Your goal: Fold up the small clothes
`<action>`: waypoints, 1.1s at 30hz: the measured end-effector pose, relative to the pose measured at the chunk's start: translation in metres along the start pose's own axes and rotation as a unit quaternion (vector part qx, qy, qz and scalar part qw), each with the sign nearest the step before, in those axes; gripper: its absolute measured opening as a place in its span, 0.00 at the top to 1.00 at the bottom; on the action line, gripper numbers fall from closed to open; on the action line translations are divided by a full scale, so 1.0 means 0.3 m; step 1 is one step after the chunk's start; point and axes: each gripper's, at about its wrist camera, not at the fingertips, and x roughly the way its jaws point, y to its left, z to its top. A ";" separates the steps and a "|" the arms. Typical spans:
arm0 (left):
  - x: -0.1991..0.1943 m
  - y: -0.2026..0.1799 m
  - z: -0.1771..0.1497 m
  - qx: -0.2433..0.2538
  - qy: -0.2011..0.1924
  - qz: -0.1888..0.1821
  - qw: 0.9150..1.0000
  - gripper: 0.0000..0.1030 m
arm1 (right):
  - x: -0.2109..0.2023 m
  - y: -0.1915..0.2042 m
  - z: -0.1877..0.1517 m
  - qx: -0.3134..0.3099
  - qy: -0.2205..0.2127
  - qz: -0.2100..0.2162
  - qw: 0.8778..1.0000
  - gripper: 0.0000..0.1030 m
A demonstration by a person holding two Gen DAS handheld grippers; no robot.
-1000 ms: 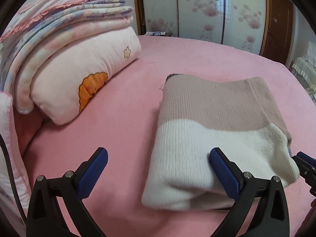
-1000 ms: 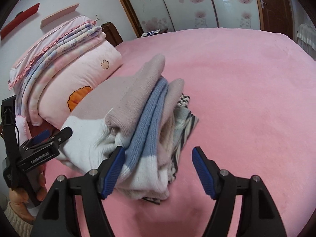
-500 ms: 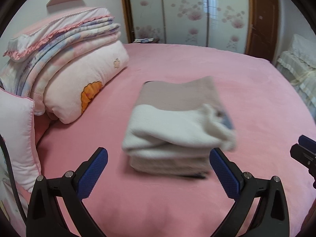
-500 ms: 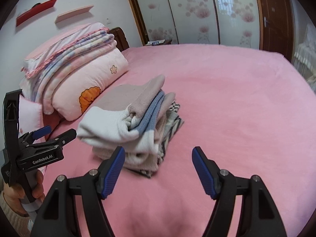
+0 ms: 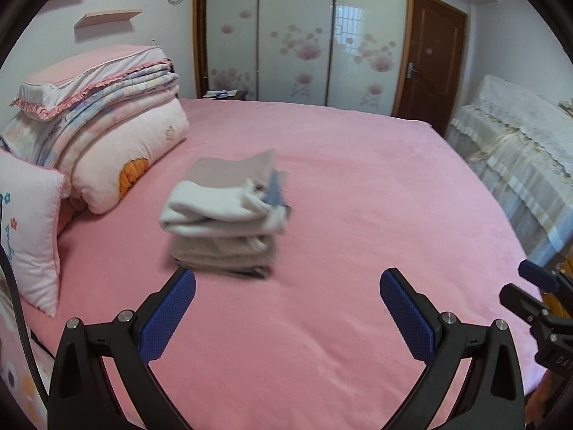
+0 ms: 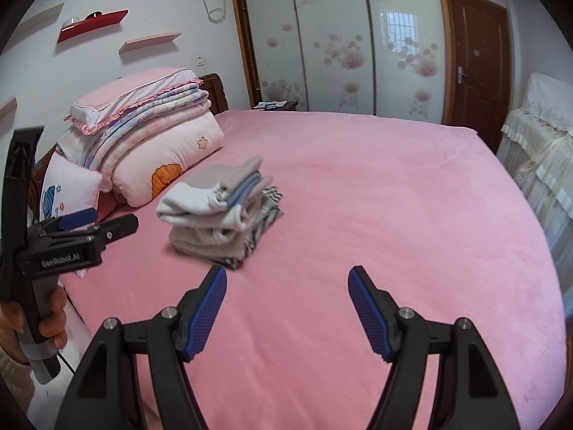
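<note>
Hovering spread and empty near the bed's front edge, the left gripper and right gripper face the folded stack lying mid-bed by the bedding pile; leaving it undisturbed seems wisest.

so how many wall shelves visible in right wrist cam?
4 wall shelves: red upper left, pink right of it, pale and along the left edge. More may be hidden.

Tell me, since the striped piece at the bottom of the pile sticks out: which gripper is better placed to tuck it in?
Probably the right gripper. In its view the striped garment pokes out on the folded pile's right side, facing its open jaws. The left gripper, also open, sees mainly the pile's front.
</note>
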 end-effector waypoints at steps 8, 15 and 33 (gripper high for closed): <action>-0.193 -0.224 -0.217 0.002 0.022 -0.042 0.999 0.01 | -0.240 -0.114 -0.219 0.030 0.015 -0.031 0.999 0.31; -0.341 -0.416 -0.396 0.032 -0.004 -0.032 0.999 0.01 | -0.392 -0.183 -0.373 0.071 0.028 -0.053 0.996 0.31; -0.436 -0.589 -0.527 0.040 0.016 0.016 0.999 0.01 | -0.502 -0.202 -0.483 0.093 0.001 -0.076 0.993 0.30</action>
